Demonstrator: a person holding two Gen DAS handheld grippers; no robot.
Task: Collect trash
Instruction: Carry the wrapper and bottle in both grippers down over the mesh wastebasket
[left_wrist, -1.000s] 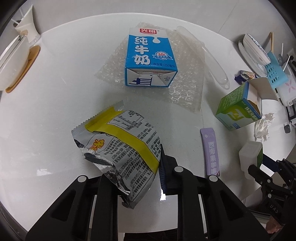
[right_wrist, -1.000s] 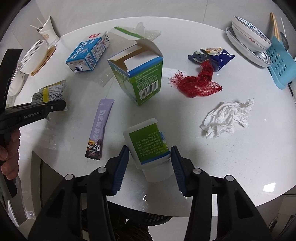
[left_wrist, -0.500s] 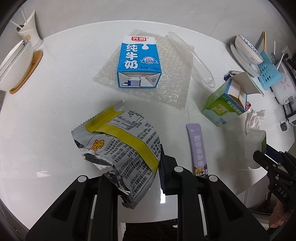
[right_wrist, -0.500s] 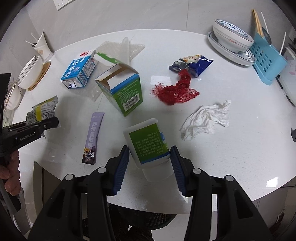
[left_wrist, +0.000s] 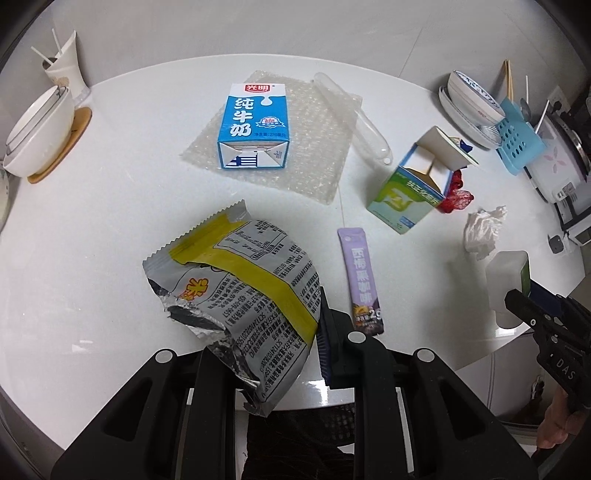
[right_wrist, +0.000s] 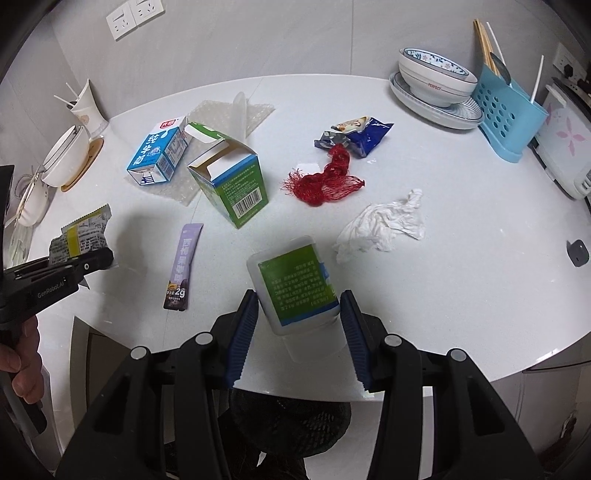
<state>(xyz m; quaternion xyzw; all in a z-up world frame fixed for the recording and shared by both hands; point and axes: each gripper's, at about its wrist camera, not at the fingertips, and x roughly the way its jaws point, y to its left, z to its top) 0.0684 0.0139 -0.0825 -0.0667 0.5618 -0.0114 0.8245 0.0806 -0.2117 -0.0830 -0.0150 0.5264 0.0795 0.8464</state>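
1. The left claw (left_wrist: 280, 354) is clenched on a silver-and-yellow snack wrapper (left_wrist: 240, 295), holding it crumpled above the near edge of the white desk (left_wrist: 92, 221).
2. The right claw (right_wrist: 299, 332) grips a white plastic bottle with a green label (right_wrist: 295, 284) between its blue pads (right_wrist: 242, 332), also at the desk's near edge.
3. A purple sachet (right_wrist: 183, 266) lies flat on the desk between the two claws.
4. Behind it stands an open green carton (right_wrist: 236, 184), with a blue milk carton (left_wrist: 253, 127) lying on bubble wrap (left_wrist: 314, 147) further back.
5. A red mesh net (right_wrist: 325, 181) touches a blue snack bag (right_wrist: 358, 136); a crumpled white tissue (right_wrist: 384, 225) lies nearer, right of the bottle.
6. Below the desk edge, a dark mesh bin (right_wrist: 288, 417) shows between the right claw's arms.
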